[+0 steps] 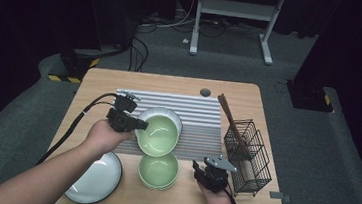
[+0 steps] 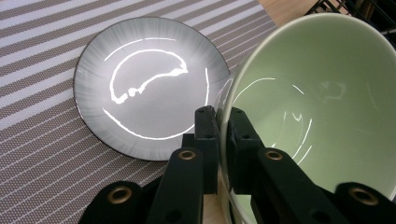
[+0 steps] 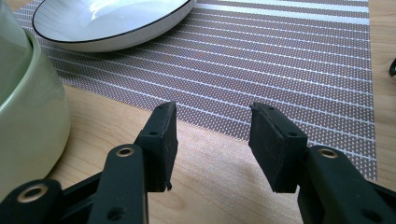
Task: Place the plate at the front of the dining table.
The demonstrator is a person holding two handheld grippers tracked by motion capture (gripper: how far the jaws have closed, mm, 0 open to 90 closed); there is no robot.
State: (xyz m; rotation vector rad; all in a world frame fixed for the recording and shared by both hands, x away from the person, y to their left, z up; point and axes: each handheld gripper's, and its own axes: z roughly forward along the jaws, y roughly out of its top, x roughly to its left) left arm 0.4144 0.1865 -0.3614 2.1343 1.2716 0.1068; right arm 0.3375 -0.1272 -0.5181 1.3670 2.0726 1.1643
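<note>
My left gripper [image 1: 139, 125] is shut on the rim of a pale green bowl [image 1: 158, 136]. It holds the bowl tilted above a grey plate [image 1: 164, 112] that lies on the striped mat [image 1: 202, 119]. In the left gripper view the jaws [image 2: 223, 114] pinch the bowl's rim [image 2: 317, 102], one inside and one outside, and the grey plate [image 2: 149, 88] shines below. A second green bowl [image 1: 158, 170], which seems stacked on another, rests on the wood near the front edge. My right gripper [image 1: 204, 167] hovers open just right of it; its open jaws [image 3: 212, 116] hold nothing, with that bowl [image 3: 28, 116] at their left.
A pale plate [image 1: 95, 178] sits at the table's front left corner. A black wire basket [image 1: 249, 154] with brown chopsticks [image 1: 228, 117] stands at the right edge, close to my right gripper. The left gripper's cable [image 1: 74, 124] trails off the left side.
</note>
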